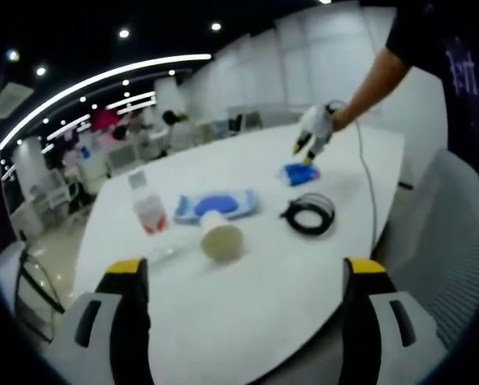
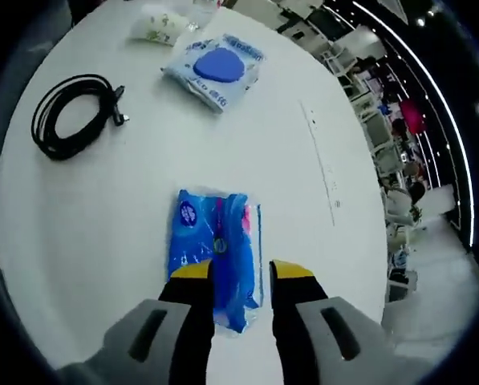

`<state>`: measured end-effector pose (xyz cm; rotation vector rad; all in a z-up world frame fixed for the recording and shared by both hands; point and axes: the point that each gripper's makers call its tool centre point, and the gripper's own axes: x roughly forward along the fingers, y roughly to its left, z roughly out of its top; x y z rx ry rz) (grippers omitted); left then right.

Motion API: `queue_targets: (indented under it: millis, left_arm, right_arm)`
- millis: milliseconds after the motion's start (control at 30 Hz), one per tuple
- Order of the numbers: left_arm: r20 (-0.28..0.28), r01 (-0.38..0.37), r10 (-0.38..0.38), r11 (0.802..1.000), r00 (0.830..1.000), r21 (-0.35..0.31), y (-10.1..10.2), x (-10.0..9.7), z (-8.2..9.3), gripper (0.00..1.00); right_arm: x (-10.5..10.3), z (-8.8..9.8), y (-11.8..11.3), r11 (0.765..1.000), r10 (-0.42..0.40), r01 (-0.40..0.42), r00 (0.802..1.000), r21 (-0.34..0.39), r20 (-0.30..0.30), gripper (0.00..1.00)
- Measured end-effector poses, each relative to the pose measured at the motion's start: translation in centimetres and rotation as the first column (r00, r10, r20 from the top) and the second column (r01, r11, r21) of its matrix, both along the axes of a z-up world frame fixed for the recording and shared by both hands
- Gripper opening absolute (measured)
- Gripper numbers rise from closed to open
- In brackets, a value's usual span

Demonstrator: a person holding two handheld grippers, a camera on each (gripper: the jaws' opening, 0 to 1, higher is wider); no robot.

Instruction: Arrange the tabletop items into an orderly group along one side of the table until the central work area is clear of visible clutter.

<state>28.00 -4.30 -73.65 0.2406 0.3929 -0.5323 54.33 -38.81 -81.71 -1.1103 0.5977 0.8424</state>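
Right hand-held gripper (image 2: 232, 274) seemingly clamped on blue packet (image 2: 216, 245); left hand-held gripper (image 1: 247, 269) jaws apart above table (image 1: 263, 305).

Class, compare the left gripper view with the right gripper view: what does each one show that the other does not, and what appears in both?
Left gripper view alone: a clear bottle with a red label, a person's gloved hand holding the right gripper, and a white chair beside the table.

Right gripper view alone: the print on the small blue packet, lying between that gripper's jaws, and a thin seam across the tabletop.

Both: the white table, the coiled black cable, the larger blue pouch, the paper cup lying on its side, and the small blue packet.
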Motion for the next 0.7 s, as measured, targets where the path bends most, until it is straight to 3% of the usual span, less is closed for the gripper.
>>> queue_targets:
  millis: [133, 267, 300, 367, 467, 533, 633, 700]
  left_arm:
    - [0.002, 0.001, -0.001, 1.000, 1.000, 0.006, 0.1, 0.0, 0.0, 0.97]
    - [0.005, 0.001, -0.001, 1.000, 1.000, 0.016, 0.2, 0.0, 0.0, 0.97]
    - [0.006, 0.002, -0.002, 1.000, 1.000, 0.016, 0.2, 0.0, 0.0, 0.97]
    - [0.006, 0.003, -0.003, 1.000, 1.000, 0.013, 0.3, 0.0, -0.1, 0.97]
    - [0.005, 0.005, -0.005, 1.000, 1.000, 0.017, 0.1, 0.0, 0.0, 0.97]
    - [0.007, 0.004, -0.004, 1.000, 1.000, 0.020, 0.2, 0.0, -0.1, 0.97]
    - [0.006, -0.001, 0.001, 1.000, 1.000, 0.022, 0.3, 0.0, -0.1, 0.97]
    - [0.008, -0.002, 0.002, 1.000, 1.000, 0.024, 0.2, 0.0, 0.0, 0.97]
  right_arm:
    - [-1.1, 0.5, 2.2, 0.988, -0.068, 0.072, 0.997, 0.133, -0.033, 0.34]
    - [-1.8, 0.7, 3.9, 0.973, -0.094, 0.104, 0.994, 0.204, -0.056, 0.35]
    - [-2.1, 0.9, 4.9, 0.956, -0.115, 0.133, 0.990, 0.260, -0.081, 0.35]
    - [-2.3, 1.1, 5.9, 0.935, -0.146, 0.172, 0.984, 0.311, -0.107, 0.36]
    - [-2.8, 0.9, 7.9, 0.882, -0.193, 0.253, 0.963, 0.397, -0.187, 0.38]
    - [-3.4, 0.3, 9.0, 0.853, -0.221, 0.305, 0.946, 0.423, -0.238, 0.39]
    - [-3.8, -0.6, 10.4, 0.854, -0.221, 0.314, 0.941, 0.416, -0.256, 0.40]
    - [-4.3, -0.9, 11.9, 0.812, -0.230, 0.359, 0.921, 0.459, -0.314, 0.40]
